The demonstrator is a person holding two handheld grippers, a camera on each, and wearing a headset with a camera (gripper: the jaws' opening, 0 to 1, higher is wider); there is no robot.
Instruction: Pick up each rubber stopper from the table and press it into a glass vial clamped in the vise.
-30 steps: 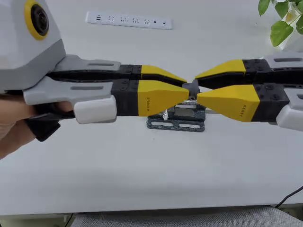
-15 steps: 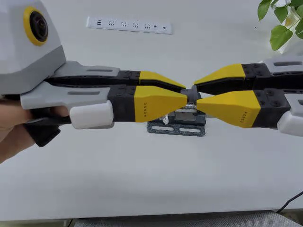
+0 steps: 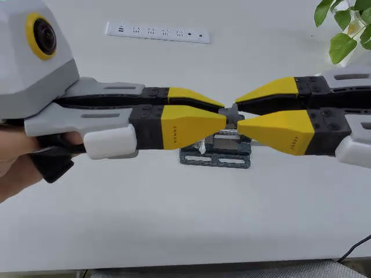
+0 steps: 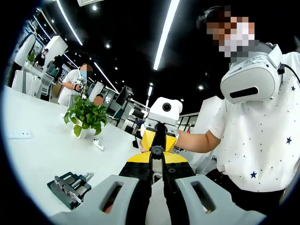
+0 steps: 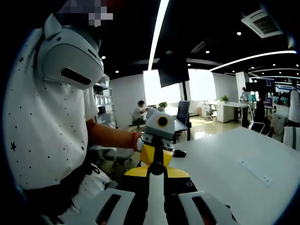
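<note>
- Your left gripper comes in from the left of the head view and your right gripper from the right, meeting tip to tip above the table.
- The rubber stopper, small and dark grey, sits just where the two sets of yellow tips meet, held in the air.
- Each gripper's jaws are drawn together to a narrow slit, pinching the stopper from opposite sides.
- In the left gripper view, the stopper shows as a dark round knob at the jaw tips, with the other gripper facing head-on behind it.
- The vise stands on the table straight below the stopper, partly hidden by the tips. What it holds is too small to tell.
- Your hand wraps the left gripper's handle.
- A power strip lies at the far edge, and a plant stands at the far right.
</note>
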